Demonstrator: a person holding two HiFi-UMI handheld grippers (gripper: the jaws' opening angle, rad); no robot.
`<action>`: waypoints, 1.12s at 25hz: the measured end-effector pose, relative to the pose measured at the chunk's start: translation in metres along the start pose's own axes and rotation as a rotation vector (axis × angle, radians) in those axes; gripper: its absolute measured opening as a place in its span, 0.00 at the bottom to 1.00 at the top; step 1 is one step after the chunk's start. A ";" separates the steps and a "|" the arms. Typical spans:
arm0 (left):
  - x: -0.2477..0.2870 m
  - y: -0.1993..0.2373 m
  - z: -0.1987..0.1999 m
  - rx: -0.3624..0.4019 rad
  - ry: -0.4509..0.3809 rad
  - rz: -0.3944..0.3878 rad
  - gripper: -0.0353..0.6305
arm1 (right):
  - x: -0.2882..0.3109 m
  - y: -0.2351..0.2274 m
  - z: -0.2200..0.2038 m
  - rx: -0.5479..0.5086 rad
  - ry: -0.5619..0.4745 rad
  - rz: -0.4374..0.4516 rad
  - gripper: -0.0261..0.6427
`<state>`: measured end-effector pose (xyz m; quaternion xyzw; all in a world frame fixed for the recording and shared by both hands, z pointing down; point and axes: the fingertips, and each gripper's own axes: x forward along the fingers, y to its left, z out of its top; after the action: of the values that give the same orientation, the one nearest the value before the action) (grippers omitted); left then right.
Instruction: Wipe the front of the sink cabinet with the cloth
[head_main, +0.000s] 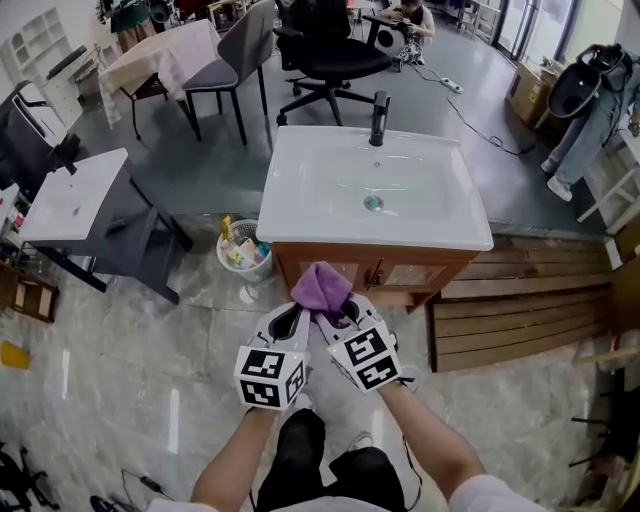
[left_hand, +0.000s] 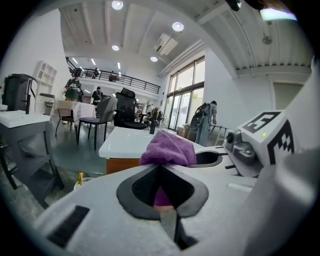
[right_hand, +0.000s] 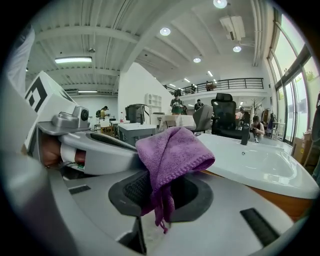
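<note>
The purple cloth (head_main: 320, 288) is bunched at the tips of both grippers, in front of the brown wooden front of the sink cabinet (head_main: 405, 276) and below the white basin (head_main: 300, 190). My left gripper (head_main: 298, 314) and right gripper (head_main: 338, 312) sit side by side with their tips together, each shut on the cloth. In the left gripper view the cloth (left_hand: 169, 149) bulges over the tip of the left gripper (left_hand: 161, 169), and purple shows through the jaw opening. The right gripper view has the cloth (right_hand: 172, 150) draped over the right gripper (right_hand: 160, 176), a corner hanging down through it.
A black faucet (head_main: 379, 118) stands at the basin's back edge. A white bucket (head_main: 243, 252) of bottles sits on the floor left of the cabinet. Wooden planks (head_main: 520, 310) lie to its right. A grey table (head_main: 75, 195) stands at the left, with chairs (head_main: 330, 55) behind the sink.
</note>
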<state>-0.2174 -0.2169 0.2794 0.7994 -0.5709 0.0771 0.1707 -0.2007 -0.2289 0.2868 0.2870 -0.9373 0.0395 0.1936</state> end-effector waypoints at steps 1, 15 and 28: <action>0.006 0.009 -0.004 -0.003 -0.001 0.000 0.06 | 0.011 -0.002 -0.002 -0.004 -0.004 -0.001 0.15; 0.078 0.086 -0.096 -0.038 -0.070 0.071 0.06 | 0.111 -0.021 -0.066 -0.123 -0.082 0.026 0.15; 0.103 0.134 -0.156 -0.066 -0.223 0.142 0.06 | 0.175 -0.015 -0.124 -0.229 -0.215 0.043 0.15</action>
<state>-0.2978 -0.2905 0.4819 0.7547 -0.6436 -0.0191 0.1264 -0.2836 -0.3098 0.4683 0.2457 -0.9569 -0.0943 0.1229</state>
